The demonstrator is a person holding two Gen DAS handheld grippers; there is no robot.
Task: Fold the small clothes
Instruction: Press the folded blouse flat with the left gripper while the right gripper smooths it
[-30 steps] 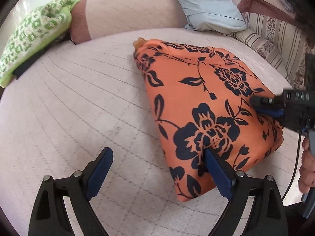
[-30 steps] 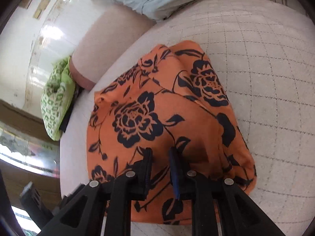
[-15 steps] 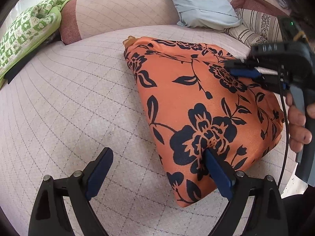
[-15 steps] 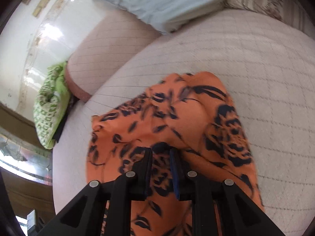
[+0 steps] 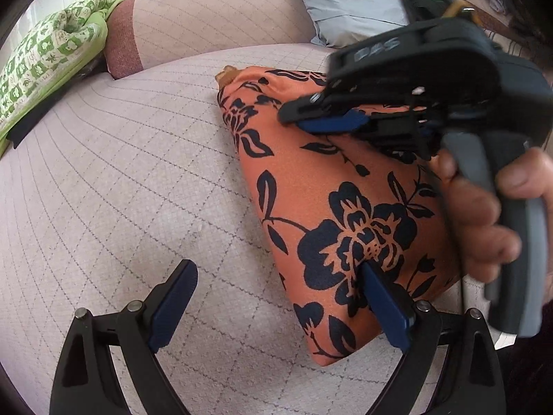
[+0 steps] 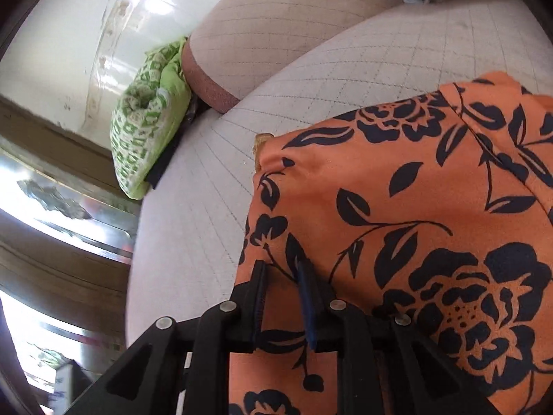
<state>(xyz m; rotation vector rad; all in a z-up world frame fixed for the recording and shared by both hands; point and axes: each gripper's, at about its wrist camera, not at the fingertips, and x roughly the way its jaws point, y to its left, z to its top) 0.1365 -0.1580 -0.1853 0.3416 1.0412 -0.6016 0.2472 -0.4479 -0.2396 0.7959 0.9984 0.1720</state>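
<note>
Orange floral garment (image 5: pixel 331 186), folded into a wedge, tapers away toward the bolster (image 5: pixel 207 24); left gripper (image 5: pixel 276 294) spread wide, right gripper (image 6: pixel 281 276), marked "DAS", nearly closed, pinching cloth.

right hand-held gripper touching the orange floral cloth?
Touching. Right wrist view: the right hand-held gripper pinches a fold of the orange floral cloth between nearly shut jaws.
</note>
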